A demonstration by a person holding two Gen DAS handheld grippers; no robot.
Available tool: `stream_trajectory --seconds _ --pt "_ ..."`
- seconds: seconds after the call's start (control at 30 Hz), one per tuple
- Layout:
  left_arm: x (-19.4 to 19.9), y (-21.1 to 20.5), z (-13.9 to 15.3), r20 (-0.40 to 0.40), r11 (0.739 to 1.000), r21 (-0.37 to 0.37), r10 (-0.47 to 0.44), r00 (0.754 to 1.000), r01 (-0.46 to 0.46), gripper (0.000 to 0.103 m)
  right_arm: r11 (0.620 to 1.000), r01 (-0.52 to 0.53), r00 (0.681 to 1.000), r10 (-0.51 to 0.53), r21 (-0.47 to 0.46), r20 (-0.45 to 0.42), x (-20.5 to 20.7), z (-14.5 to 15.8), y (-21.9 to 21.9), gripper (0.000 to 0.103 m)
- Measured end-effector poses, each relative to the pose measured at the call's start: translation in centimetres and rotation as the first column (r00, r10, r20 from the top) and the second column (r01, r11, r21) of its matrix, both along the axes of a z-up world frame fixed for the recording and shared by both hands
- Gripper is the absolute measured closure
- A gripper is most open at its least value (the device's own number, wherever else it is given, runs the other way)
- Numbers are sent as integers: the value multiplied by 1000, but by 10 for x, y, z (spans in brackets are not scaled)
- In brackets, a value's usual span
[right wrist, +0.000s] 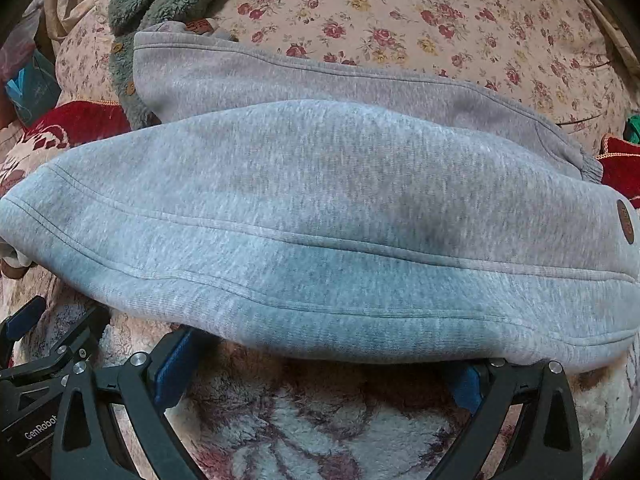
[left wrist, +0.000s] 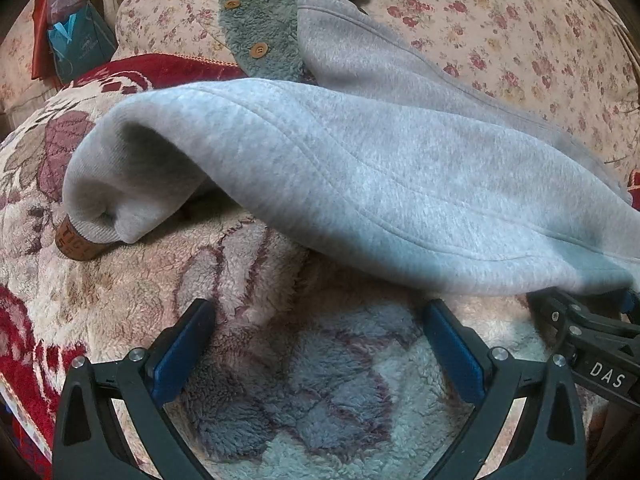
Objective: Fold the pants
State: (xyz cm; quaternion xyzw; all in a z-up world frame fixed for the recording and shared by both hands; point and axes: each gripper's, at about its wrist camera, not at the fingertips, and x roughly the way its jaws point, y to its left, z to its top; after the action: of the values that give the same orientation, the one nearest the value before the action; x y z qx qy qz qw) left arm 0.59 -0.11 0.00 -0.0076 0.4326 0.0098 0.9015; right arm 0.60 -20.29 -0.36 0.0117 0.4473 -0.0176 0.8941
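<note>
Grey fleece pants (left wrist: 360,184) lie across a fluffy patterned blanket (left wrist: 280,380), one leg folded over the other. A cuff with a brown leather patch (left wrist: 78,242) rests at the left. My left gripper (left wrist: 320,320) is open and empty, just in front of the pants' near edge. My right gripper (right wrist: 324,356) is open; its fingertips sit under the near edge of the pants (right wrist: 320,220), which hides them. The other gripper (left wrist: 592,336) shows at the right in the left wrist view and at the left (right wrist: 36,344) in the right wrist view.
A green fleece jacket (left wrist: 264,20) with wooden buttons lies behind the pants. A floral sheet (right wrist: 440,20) covers the bed beyond. A red blanket (left wrist: 160,72) and bags (left wrist: 76,36) sit at the far left.
</note>
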Motion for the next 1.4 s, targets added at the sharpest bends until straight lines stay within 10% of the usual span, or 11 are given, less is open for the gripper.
stream_trajectory --seconds 0.5,1.03,1.4 --pt "-3 0 5 -37 1000 -25 -5 999 4 0 1000 -30 1000 30 3 -6 -1 5 3 0" --pt "-55 -27 91 260 1000 -4 -17 965 19 0 986 -135 986 124 95 113 -50 75 -22 0" --pt "-56 -30 94 276 998 -41 -36 961 49 0 990 -114 984 101 78 149 -63 103 -41 0"
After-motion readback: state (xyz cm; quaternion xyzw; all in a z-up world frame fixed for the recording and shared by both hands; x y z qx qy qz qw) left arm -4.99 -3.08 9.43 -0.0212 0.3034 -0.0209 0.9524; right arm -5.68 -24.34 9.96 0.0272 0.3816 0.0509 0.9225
